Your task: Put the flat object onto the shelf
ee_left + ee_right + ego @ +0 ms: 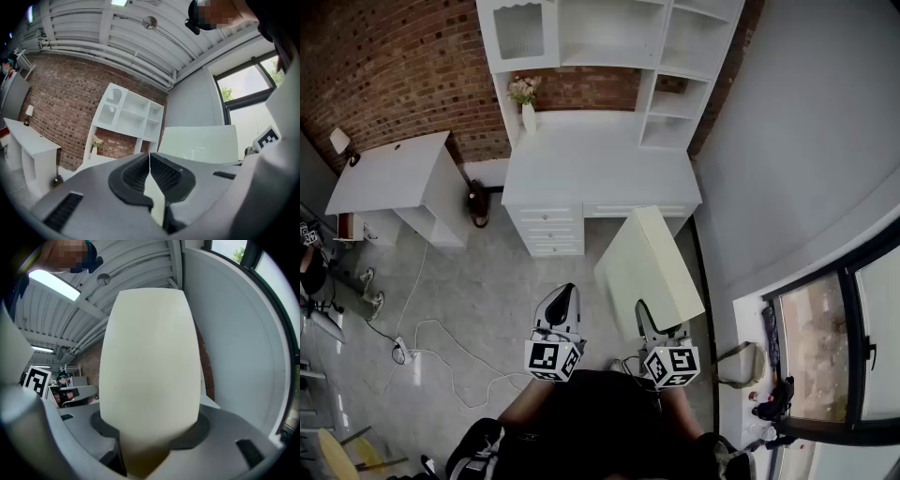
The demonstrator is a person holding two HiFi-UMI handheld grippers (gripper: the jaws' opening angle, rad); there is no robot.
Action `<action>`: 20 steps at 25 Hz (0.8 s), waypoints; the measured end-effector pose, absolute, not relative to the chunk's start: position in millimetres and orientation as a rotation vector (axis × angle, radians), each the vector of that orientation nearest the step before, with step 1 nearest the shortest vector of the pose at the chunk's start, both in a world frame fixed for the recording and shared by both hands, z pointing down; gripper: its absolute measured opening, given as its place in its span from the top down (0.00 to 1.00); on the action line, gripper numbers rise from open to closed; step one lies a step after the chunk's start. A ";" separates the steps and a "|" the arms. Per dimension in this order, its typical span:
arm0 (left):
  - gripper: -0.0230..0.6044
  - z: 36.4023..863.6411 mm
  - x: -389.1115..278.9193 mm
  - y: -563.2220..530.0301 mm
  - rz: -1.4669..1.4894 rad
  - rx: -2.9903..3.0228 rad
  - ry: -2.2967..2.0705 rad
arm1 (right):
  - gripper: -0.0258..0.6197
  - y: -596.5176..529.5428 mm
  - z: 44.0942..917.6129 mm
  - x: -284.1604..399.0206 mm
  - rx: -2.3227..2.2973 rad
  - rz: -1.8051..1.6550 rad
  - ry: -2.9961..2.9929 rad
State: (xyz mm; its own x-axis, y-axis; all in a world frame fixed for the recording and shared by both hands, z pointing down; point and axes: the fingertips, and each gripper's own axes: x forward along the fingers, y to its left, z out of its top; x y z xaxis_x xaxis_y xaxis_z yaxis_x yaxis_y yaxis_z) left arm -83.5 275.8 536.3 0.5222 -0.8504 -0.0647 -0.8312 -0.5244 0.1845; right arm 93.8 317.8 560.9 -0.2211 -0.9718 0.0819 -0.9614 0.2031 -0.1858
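Right gripper (645, 319) jaws clamp the flat cream board (649, 267) by its near edge, left gripper (150, 161) pinched shut beside it, white shelf (609, 42) over the desk (600, 164) straight ahead.

The left gripper (566, 292) and right gripper (643, 311) point forward, side by side. The left's jaws meet, empty. The right's clamp the flat panel (652, 267).

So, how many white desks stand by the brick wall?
2. One small desk stands at the left; one wider desk, with the shelf unit on top, is in the middle. More may be out of frame.
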 end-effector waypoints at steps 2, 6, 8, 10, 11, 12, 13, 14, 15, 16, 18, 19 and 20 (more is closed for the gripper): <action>0.94 536.1 -84.6 275.4 -0.222 2.627 -1.458 | 0.54 318.7 561.9 92.6 -1.929 -0.306 2.393; 0.94 535.2 -83.9 274.1 -0.219 2.629 -1.455 | 0.54 318.1 562.1 93.2 -1.930 -0.310 2.388; 0.94 534.0 -82.4 272.9 -0.217 2.631 -1.453 | 0.54 317.7 561.1 95.1 -1.932 -0.310 2.382; 0.94 533.3 -80.6 271.0 -0.218 2.632 -1.449 | 0.54 316.6 560.6 97.3 -1.932 -0.312 2.377; 0.94 533.2 -79.4 270.1 -0.218 2.633 -1.448 | 0.54 316.0 560.9 98.6 -1.930 -0.315 2.377; 0.94 533.2 -77.8 269.4 -0.216 2.634 -1.447 | 0.54 315.4 561.2 100.1 -1.927 -0.320 2.378; 0.94 533.1 -75.7 268.7 -0.215 2.633 -1.447 | 0.54 315.0 561.2 101.8 -1.921 -0.327 2.378; 0.94 532.9 -73.2 268.1 -0.216 2.632 -1.447 | 0.54 314.6 560.9 103.8 -1.912 -0.334 2.378; 0.94 532.8 -70.4 267.5 -0.216 2.631 -1.448 | 0.54 314.2 560.4 106.0 -1.902 -0.341 2.378; 0.94 532.9 -67.4 267.0 -0.215 2.630 -1.449 | 0.54 313.8 559.9 108.4 -1.891 -0.347 2.378; 0.94 533.6 -60.6 266.3 -0.211 2.628 -1.452 | 0.53 312.5 560.1 114.0 -1.874 -0.354 2.382; 0.94 534.0 -56.6 266.1 -0.208 2.628 -1.454 | 0.53 311.8 560.9 117.4 -1.871 -0.355 2.386; 0.94 534.5 -52.4 265.7 -0.204 2.627 -1.457 | 0.53 311.0 561.8 121.5 -1.871 -0.354 2.392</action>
